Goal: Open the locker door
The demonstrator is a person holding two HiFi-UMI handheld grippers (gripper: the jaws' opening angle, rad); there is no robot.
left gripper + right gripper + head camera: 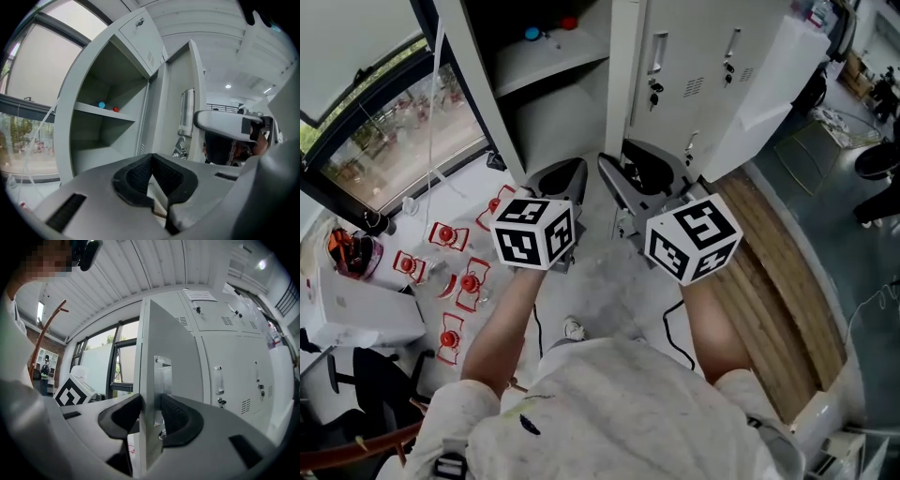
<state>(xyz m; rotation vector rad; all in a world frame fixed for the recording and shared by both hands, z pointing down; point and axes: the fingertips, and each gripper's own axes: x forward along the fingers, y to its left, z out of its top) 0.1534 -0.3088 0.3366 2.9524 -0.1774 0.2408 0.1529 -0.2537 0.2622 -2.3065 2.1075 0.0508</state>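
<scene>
Two forearms (508, 323) outstretched; right gripper (151, 404) clamps door (174, 345).

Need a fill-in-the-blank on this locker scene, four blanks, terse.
The locker door stands ____.
Beside the red thing on the shelf lies a ____ one.
The right gripper is shut on the ____.
The left gripper has its jaws together, holding ____.
Missing words: open; blue; door; nothing.

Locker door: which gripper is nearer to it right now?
Right. The right gripper clamps the locker door at its edge, one pad on each face. The left gripper, shut and empty, sits apart from the door, facing the open compartment.
</scene>
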